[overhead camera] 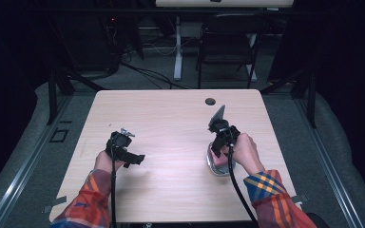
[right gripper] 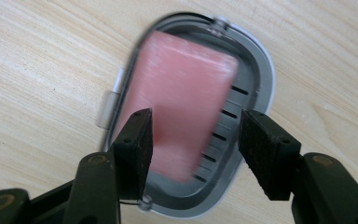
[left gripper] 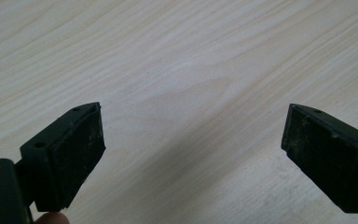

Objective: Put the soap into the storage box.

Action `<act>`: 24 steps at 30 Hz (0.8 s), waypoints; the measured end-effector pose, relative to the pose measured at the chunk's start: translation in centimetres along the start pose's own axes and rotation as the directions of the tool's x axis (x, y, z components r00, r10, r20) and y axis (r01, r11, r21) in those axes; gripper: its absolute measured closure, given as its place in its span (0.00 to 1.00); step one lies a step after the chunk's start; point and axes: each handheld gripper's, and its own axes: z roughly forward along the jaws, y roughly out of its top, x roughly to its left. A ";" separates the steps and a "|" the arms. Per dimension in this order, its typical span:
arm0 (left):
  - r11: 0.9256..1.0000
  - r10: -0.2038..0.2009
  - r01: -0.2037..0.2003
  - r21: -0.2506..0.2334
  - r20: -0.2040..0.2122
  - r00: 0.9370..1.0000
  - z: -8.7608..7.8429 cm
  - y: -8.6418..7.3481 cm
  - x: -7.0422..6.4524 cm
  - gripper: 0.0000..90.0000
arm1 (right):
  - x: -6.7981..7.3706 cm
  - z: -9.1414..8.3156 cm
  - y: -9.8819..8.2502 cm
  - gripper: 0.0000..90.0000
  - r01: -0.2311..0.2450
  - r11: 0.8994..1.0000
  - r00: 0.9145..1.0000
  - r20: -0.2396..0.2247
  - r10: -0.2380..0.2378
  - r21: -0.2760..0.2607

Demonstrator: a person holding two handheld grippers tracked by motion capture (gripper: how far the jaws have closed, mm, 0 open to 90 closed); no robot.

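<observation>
A pink bar of soap (right gripper: 182, 93) lies in a grey slotted soap dish (right gripper: 261, 70) on the pale wooden table (overhead camera: 171, 118). In the high view the soap (overhead camera: 220, 159) and dish (overhead camera: 214, 168) sit at the table's right, under the person's right hand. My right gripper (right gripper: 196, 144) hangs open just above the soap; its left jaw overlaps the soap's edge and its right jaw is over the dish's slots. In the high view the right gripper (overhead camera: 221, 141) points down at the dish. My left gripper (left gripper: 193, 144) is open wide over bare wood, at the table's left (overhead camera: 128, 153).
A round cable hole (overhead camera: 210, 101) sits near the table's far edge. Beyond the table stand a black folding chair (overhead camera: 228, 42) and a white desk leg (overhead camera: 177, 47), with cables on the grey floor. Both plaid sleeves come in from the bottom.
</observation>
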 end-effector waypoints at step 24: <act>1.000 0.002 -0.002 0.004 0.001 1.000 0.1 0.0 0.0 0.06 | -2.5 -2.2 -2.9 0.29 0.031 0.992 0.998 -0.048 -0.037 -0.123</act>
